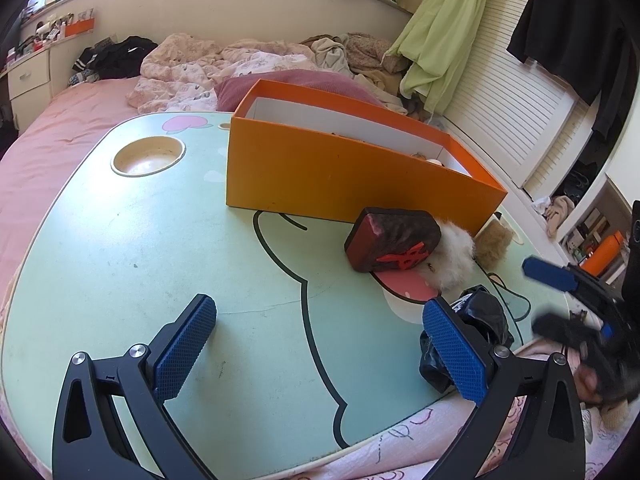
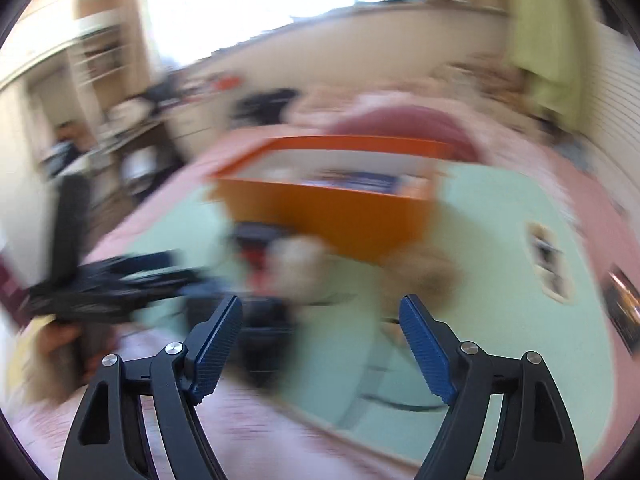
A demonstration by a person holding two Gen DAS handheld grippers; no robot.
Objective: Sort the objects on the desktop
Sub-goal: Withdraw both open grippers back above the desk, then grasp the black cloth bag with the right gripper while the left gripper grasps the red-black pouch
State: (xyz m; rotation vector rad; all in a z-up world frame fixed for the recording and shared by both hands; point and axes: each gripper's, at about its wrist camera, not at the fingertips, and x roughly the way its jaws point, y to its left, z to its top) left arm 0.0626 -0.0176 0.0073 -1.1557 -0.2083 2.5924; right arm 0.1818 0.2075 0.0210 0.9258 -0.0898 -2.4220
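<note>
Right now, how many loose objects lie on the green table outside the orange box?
4: a dark red block, a white fluffy ball beside it, a brown fluffy thing by the orange box, a black crumpled bag. Others may be hidden.

Place: a home bedroom — lived-in
Bed (image 1: 60, 128): pink sheet, rumpled quilt (image 1: 208, 68)
Clothes: green garment (image 1: 444, 36) hanging far right — white drawers (image 1: 28, 76) far left

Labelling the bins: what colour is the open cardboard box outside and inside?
Open cardboard box: orange outside, white inside; clearest in the left wrist view.
</note>
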